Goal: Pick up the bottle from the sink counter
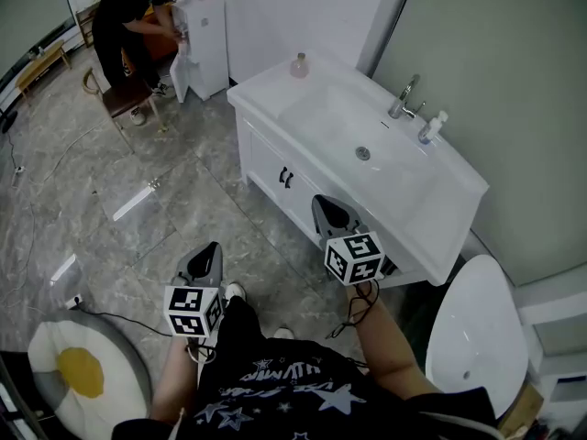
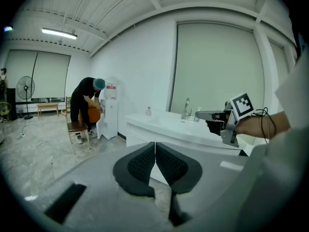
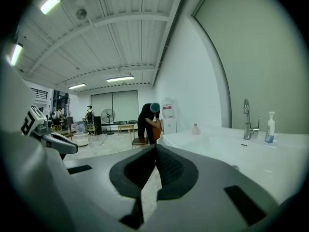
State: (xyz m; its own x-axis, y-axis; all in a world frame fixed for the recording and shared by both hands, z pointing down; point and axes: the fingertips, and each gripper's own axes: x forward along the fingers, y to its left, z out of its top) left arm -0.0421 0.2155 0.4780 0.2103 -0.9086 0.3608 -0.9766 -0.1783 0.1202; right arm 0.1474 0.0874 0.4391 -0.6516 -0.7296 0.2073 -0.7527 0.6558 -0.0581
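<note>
a small rounded bottle (image 1: 299, 65) is seen upright at the far left corner of the white sink counter (image 1: 266, 88), close to both edges, with bare counter around it. the basin (image 1: 348, 126) lies between it and the faucet (image 1: 404, 97), beside which a pump dispenser (image 1: 431, 128) is set. the right gripper (image 1: 326, 209) is held near the counter's front edge, jaws pressed together on nothing. the left gripper (image 1: 210, 253) is held over open floor (image 1: 183, 191), likewise closed and empty. a toilet (image 1: 472, 324) is seen just right of the counter.
</note>
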